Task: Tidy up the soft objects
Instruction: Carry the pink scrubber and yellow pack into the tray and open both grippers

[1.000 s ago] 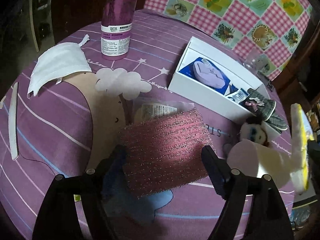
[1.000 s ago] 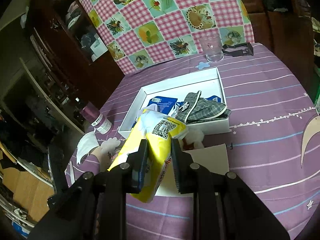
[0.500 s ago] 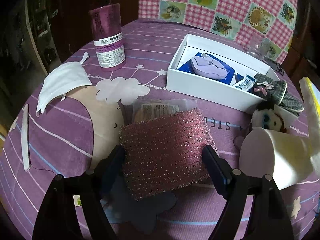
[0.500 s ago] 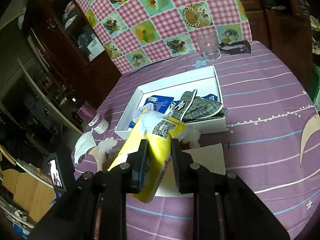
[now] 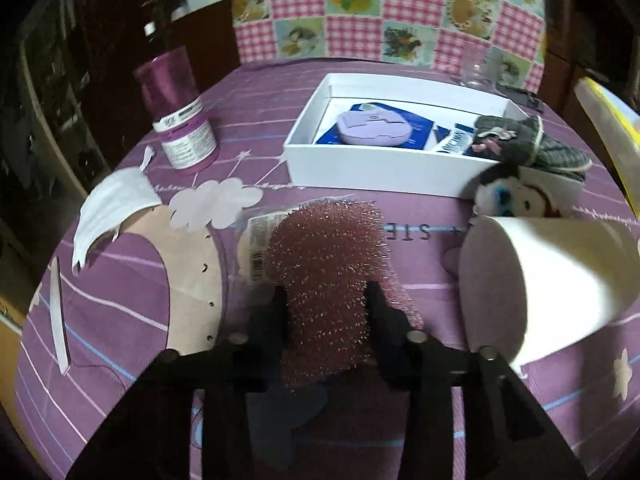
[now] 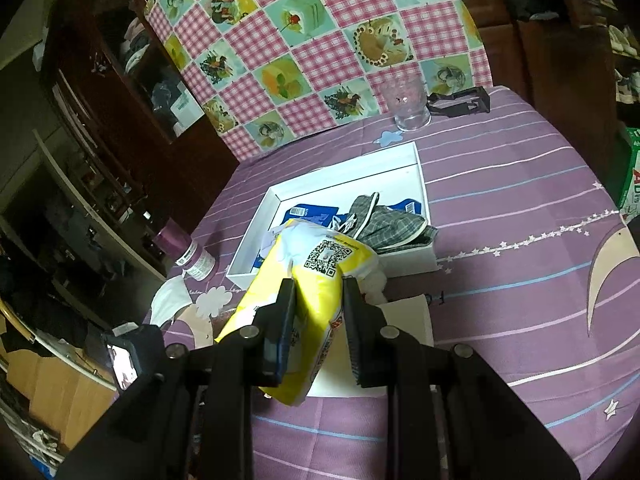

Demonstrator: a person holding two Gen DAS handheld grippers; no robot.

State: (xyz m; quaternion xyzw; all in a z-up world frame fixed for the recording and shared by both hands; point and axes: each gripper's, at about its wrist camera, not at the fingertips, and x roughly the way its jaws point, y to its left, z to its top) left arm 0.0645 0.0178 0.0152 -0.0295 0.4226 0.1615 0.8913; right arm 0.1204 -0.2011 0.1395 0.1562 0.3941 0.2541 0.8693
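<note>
My left gripper (image 5: 326, 298) is shut on a pink glittery sponge (image 5: 326, 256), squeezing it narrow above the purple tablecloth. My right gripper (image 6: 319, 284) is shut on a yellow and white soft pack (image 6: 308, 280) with a QR code, held above the table. A white open box (image 5: 360, 172) at the back holds a lilac pouch (image 5: 374, 130), blue packets and a grey plaid cloth item (image 5: 520, 144); the box also shows in the right wrist view (image 6: 424, 200). A small plush toy (image 5: 516, 198) lies by the box's near right corner.
A purple canister (image 5: 176, 112) stands back left. A white face mask (image 5: 112, 204) and a wrapped packet (image 5: 260, 240) lie on the cloth. A white paper sheet curls up at right (image 5: 560, 280). A glass (image 6: 406, 102) stands at the far edge.
My left gripper has closed on the pink sponge, squeezing it from wide to narrow, and lifted and tilted toward the box. The right gripper keeps holding the yellow pack, nearly still.
</note>
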